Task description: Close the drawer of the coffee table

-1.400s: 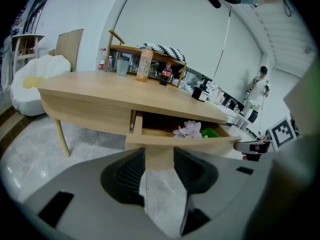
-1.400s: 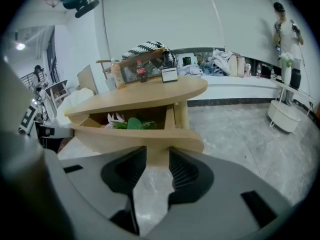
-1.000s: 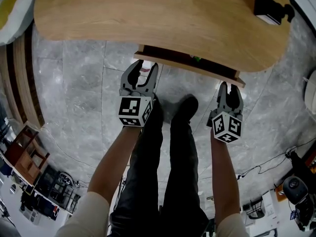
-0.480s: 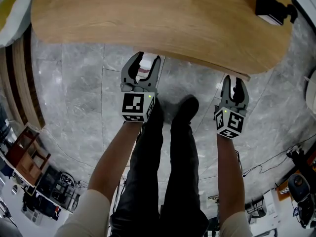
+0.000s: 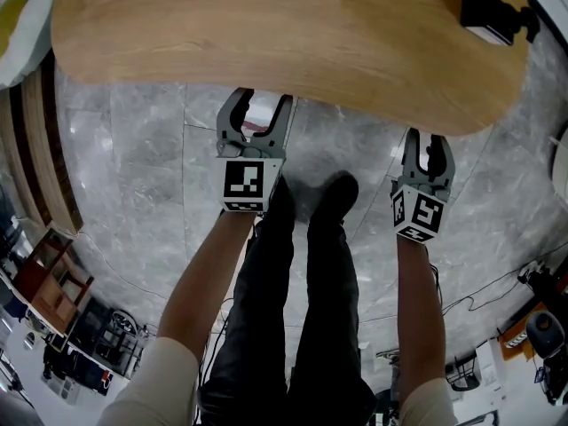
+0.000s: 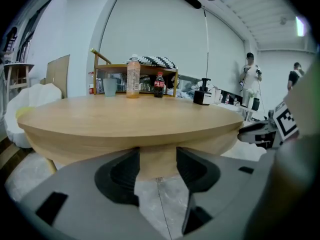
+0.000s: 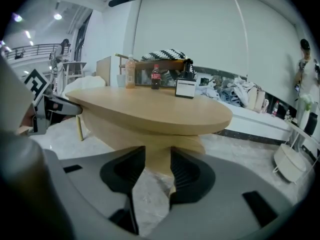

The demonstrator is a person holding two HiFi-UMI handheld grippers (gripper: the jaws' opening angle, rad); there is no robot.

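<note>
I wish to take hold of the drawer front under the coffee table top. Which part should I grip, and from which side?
Probably its lower edge. The drawer front sits tucked beneath the overhanging tabletop and no handle shows, so its top is covered. Come from the person's side, low, with one jaw before the panel and one behind its bottom edge. Room behind it is not visible.

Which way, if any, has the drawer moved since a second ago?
Yes: the drawer slid in under the tabletop and no longer juts out past its edge.
</note>
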